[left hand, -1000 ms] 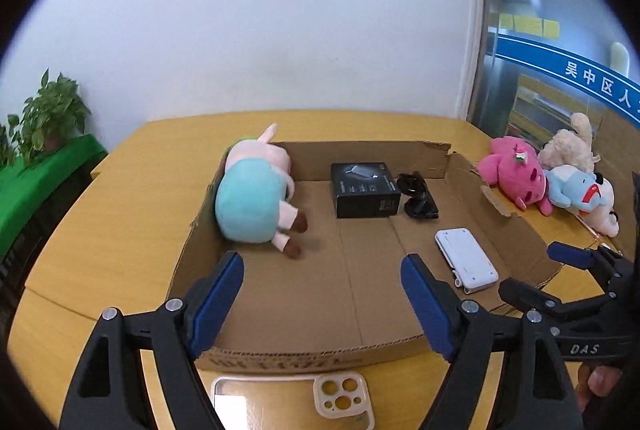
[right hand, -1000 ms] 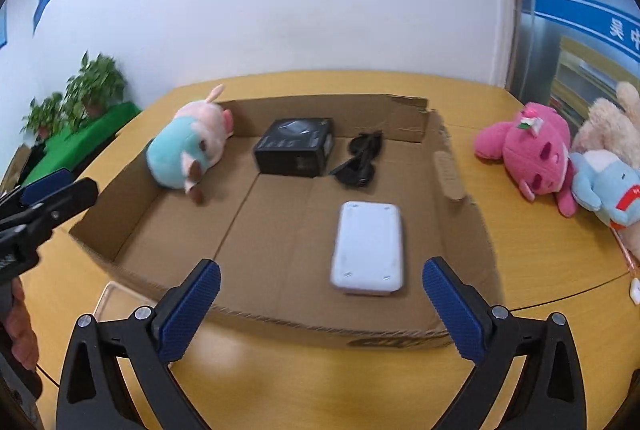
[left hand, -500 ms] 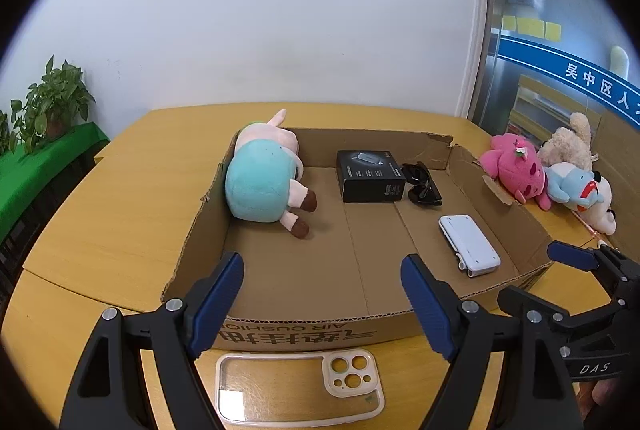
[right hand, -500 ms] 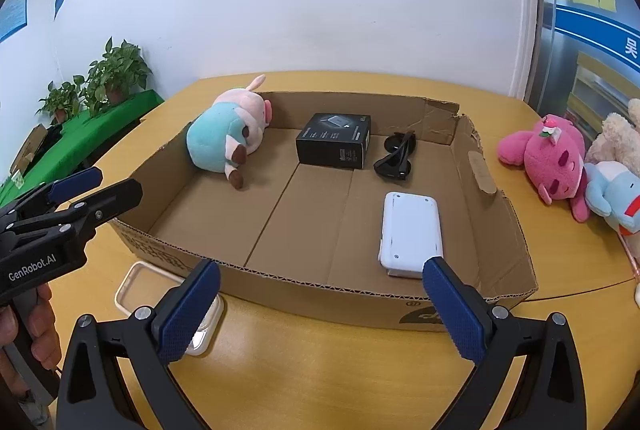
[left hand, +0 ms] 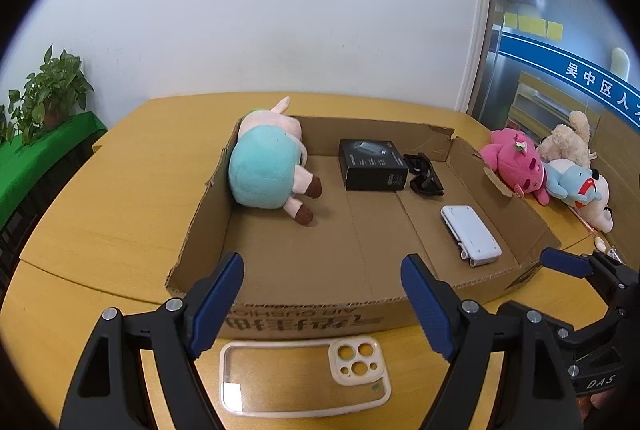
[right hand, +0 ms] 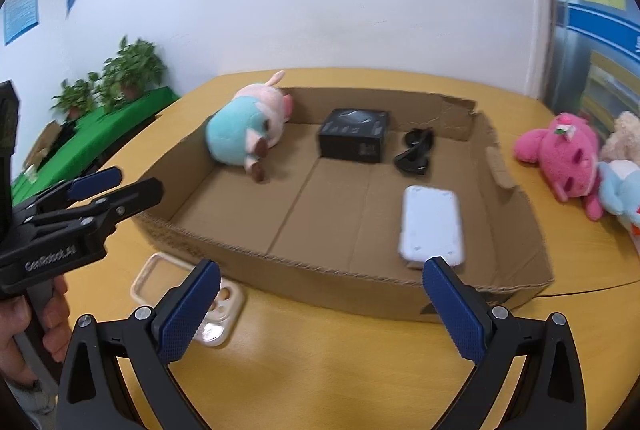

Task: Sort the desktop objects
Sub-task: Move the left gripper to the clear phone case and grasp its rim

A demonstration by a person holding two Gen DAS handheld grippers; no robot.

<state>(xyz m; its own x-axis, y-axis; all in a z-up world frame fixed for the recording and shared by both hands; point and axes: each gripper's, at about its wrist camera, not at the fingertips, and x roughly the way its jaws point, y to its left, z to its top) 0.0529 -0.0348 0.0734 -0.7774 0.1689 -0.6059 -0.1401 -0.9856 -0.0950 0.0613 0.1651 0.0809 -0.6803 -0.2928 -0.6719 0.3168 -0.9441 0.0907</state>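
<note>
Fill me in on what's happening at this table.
A person is sorting desk items into a shallow cardboard box, with a claw in each hand. Both the left claw and right claw are open and hold nothing. In the box lie a plush pig, a black box, sunglasses and a white device. A clear phone case lies on the table in front of the box, below the left claw.

Each wrist camera looks forward and downward between its own jaws, from just above the desk's near edge; both views share the cardboard tray (left hand: pixel 304 306) ahead and the phone case (right hand: pixel 224 304) below the jaws
</note>
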